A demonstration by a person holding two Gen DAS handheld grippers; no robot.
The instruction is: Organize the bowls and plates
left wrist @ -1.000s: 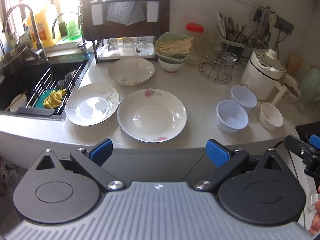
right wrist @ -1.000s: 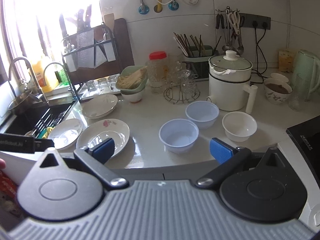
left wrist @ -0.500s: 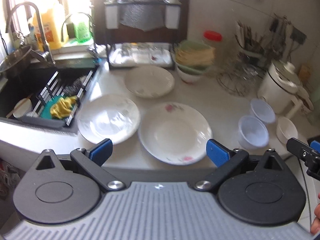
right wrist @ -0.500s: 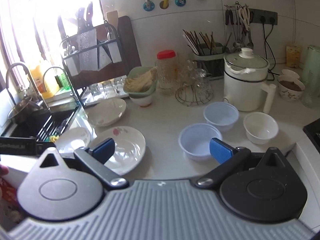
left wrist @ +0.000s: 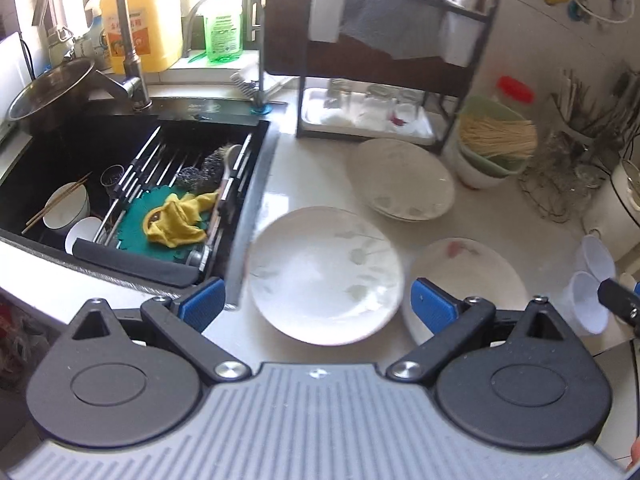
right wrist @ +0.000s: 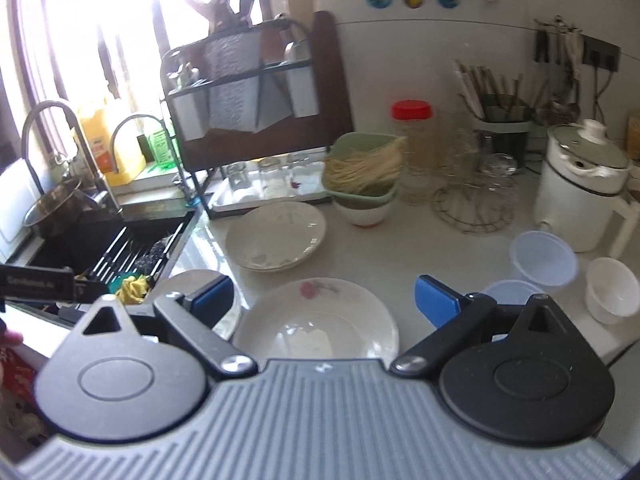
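Two matching handheld grippers
Left gripper (left wrist: 318, 300) and right gripper (right wrist: 322, 300): ribbed grey bodies, black round housings, silver screws, black linkage arms, blue pads on the jaws.

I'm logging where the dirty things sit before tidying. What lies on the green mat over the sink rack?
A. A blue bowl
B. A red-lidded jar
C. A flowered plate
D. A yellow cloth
D. In the left wrist view a crumpled yellow cloth lies on the green mat across the rack in the sink; no bowl, jar or plate rests there.
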